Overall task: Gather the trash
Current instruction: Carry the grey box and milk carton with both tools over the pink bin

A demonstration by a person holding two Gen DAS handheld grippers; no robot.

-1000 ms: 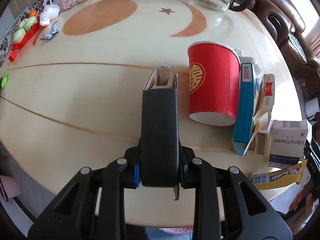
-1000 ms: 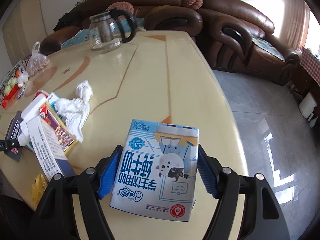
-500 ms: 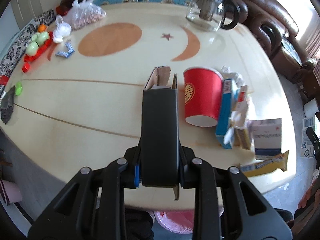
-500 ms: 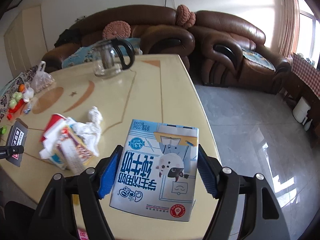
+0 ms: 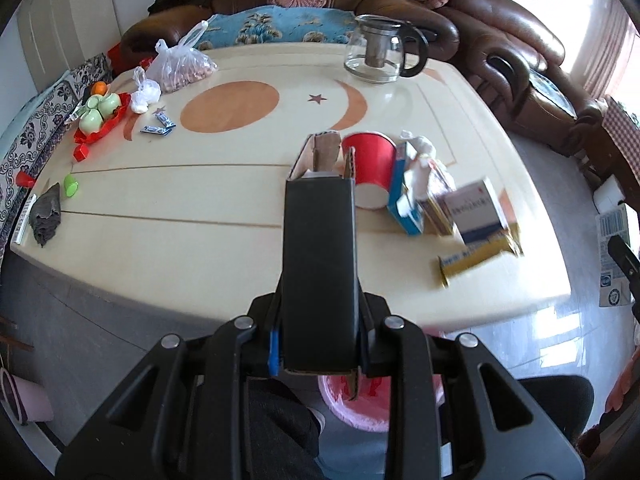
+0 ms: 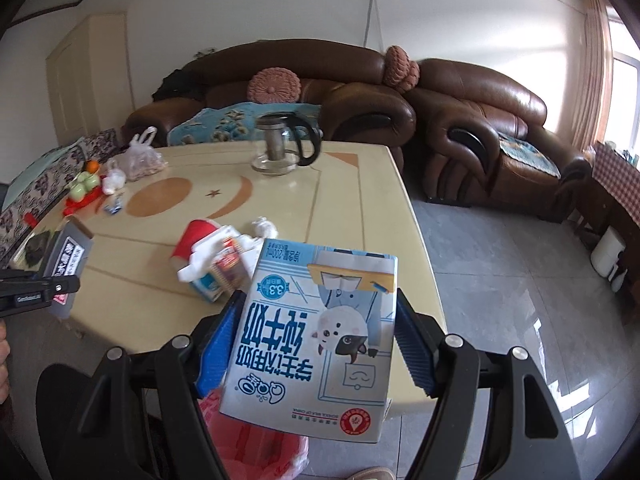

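table [image 5: 168, 200]: glossy, smooth, cream
black box [image 5: 319, 248]: matt cardboard, raw brown flaps
milk carton [image 6: 316, 332]: smooth printed paper
teapot [image 5: 376, 52]: clear glass, black handle
sofa [image 6: 480, 120]: shiny brown leather

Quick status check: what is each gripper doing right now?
Left gripper: closed on the black carton.
Right gripper: closed on the blue milk carton.

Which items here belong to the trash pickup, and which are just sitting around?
Job:
- black carton, left gripper
- milk carton, right gripper
- pink bin
- red cup, boxes

Lying about:
- glass teapot
- bagged nuts
- green cups
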